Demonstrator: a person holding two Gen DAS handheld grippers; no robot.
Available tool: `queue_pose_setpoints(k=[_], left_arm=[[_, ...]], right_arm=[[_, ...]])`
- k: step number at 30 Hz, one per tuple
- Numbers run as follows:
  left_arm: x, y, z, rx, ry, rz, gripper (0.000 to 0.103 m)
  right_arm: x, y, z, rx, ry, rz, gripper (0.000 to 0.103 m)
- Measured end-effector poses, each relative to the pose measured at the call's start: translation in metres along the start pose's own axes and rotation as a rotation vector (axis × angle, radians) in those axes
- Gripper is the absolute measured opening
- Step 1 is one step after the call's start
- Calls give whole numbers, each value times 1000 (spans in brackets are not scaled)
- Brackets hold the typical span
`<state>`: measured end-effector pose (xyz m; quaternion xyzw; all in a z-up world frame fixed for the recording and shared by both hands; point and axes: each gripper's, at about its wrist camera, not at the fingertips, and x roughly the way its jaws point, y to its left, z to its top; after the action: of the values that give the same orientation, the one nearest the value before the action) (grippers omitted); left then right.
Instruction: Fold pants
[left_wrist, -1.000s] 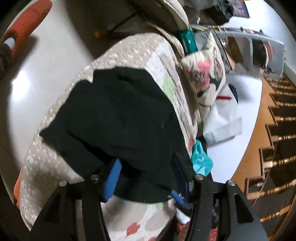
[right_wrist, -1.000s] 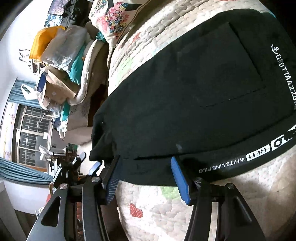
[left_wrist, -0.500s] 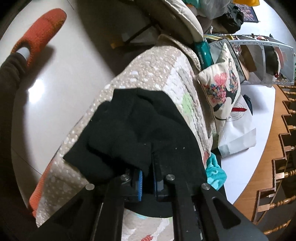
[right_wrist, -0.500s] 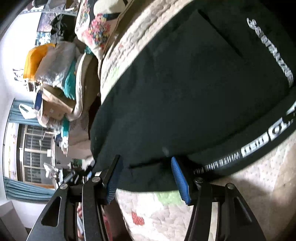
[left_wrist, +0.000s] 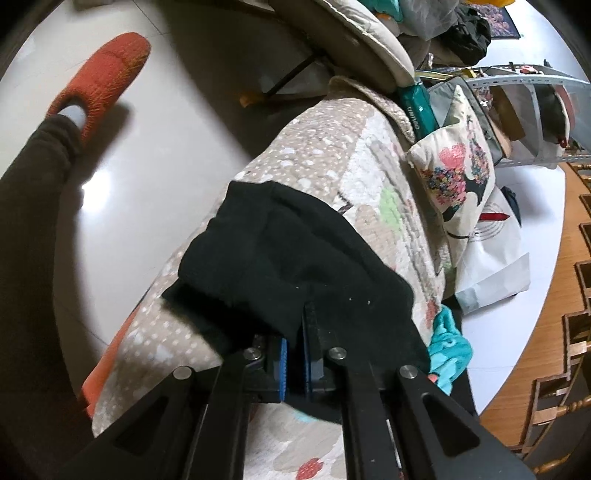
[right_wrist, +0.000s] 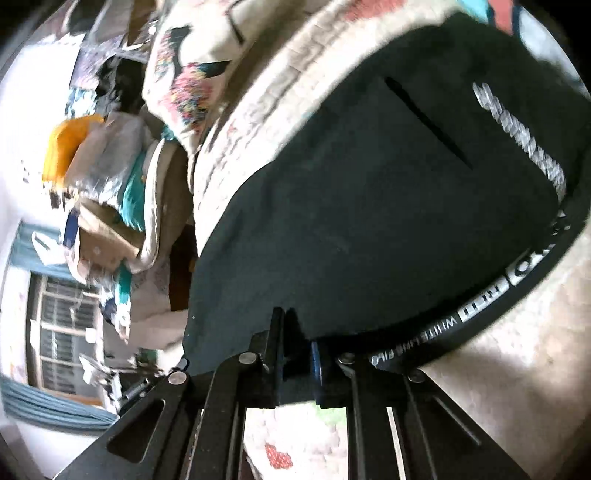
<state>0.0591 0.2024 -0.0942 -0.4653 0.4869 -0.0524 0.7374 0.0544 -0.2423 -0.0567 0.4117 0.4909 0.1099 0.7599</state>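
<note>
Black pants (left_wrist: 295, 258) on quilted cushion (left_wrist: 332, 158)

Lived-in home: quilted sofa cover (left_wrist: 332, 155) mid-frame, floral cushion (left_wrist: 458, 177) upper right, slipper (left_wrist: 103, 77) upper left, barred window (right_wrist: 62, 314) lower left.

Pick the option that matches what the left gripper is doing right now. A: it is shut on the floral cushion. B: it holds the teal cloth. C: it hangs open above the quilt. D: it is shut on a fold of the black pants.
D: in the left wrist view the left gripper has its blue pads closed together with a fold of the black pants pinched between them.
</note>
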Motion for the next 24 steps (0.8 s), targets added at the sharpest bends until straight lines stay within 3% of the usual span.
queue_pose_setpoints(k=[4,8,13,19,24], left_arm=[[4,15,-6,-32,26,20,6],[7,26,-8,-50,46,11,7],[-14,51,3,-133,-3,-51,24],[-53,76,12,-212,-112,-66,25],[-56,62,5,-160,-124,-56,31]], right_arm=[[3,-9,-13,18,34,-42,13],[4,-27,-17,94,45,-18,13],[-4,-35,-19,123,30,-34,20],[-16,-23,-28,30,21,-111,27],[-14,3,-47,-98,65,-93,27]])
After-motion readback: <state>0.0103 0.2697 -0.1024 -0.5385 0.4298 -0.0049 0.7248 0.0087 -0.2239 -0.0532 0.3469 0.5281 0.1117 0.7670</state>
